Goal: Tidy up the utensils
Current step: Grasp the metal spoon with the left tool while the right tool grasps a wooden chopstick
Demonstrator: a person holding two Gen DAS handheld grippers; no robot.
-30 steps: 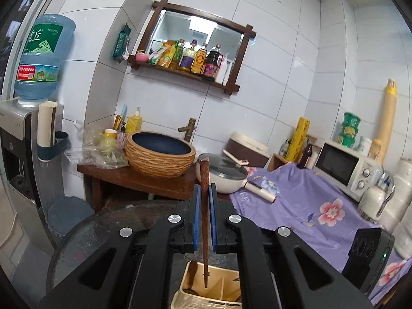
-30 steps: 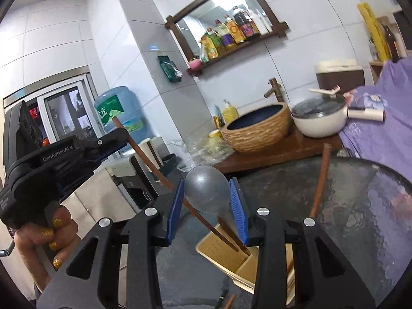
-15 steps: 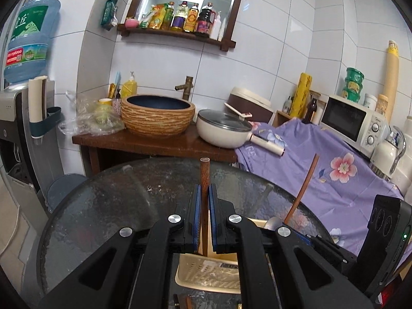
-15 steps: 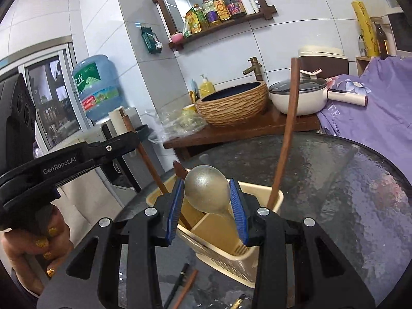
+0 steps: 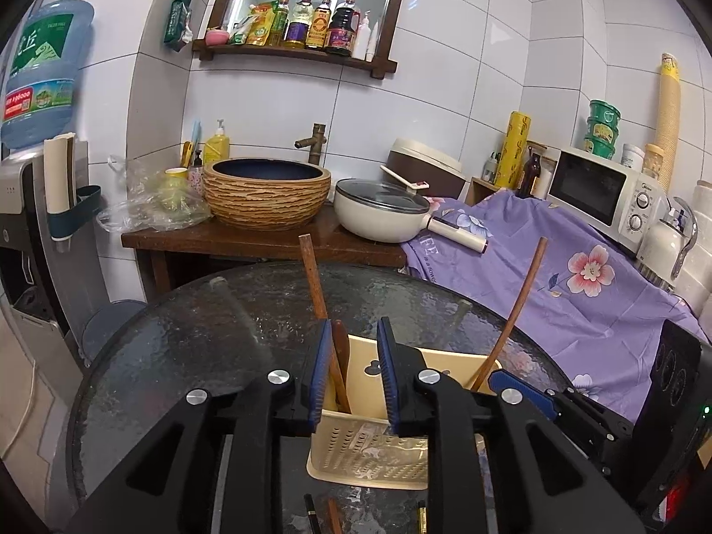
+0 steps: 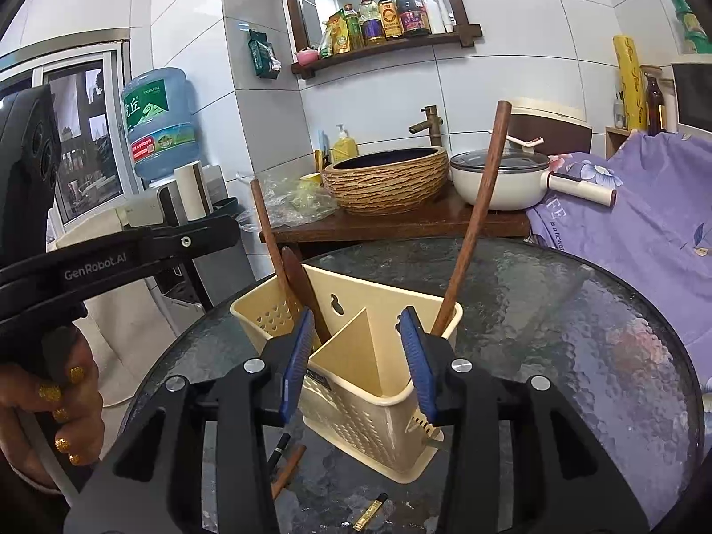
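1. The left claw [image 5: 353, 369] has its blue-padded fingers spread apart, gripping nothing.
2. Just ahead of and below it stands a cream plastic utensil holder [image 5: 369, 449] on a round dark glass bench [image 5: 187, 342].
3. A brown wooden handle [image 5: 313, 280] rises from the holder's left compartment, just beyond the claw's left finger, tilted slightly left. A shorter dark wooden utensil [image 5: 341, 347] stands beside it, between the fingers from this viewpoint.
4. To the claw's right, a long wooden handle [image 5: 518, 307] leans out of the holder's right compartment, tilted right.
5. The right claw [image 6: 362, 360] is also spread apart and holds nothing. The holder [image 6: 356, 382] sits directly in front of it, its central divider between the fingers.
6. From this claw, the long handle [image 6: 474, 222] rises just beyond the right finger; two wooden utensils [image 6: 276, 258] stand beyond the left finger.
7. Below the right claw, a black pen-like object [image 6: 279, 447], a brown stick [image 6: 289, 469] and a small gold item [image 6: 369, 511] lie on the bench.
8. The person's left hand [image 6: 53, 414], with gold nails, shows at far left.
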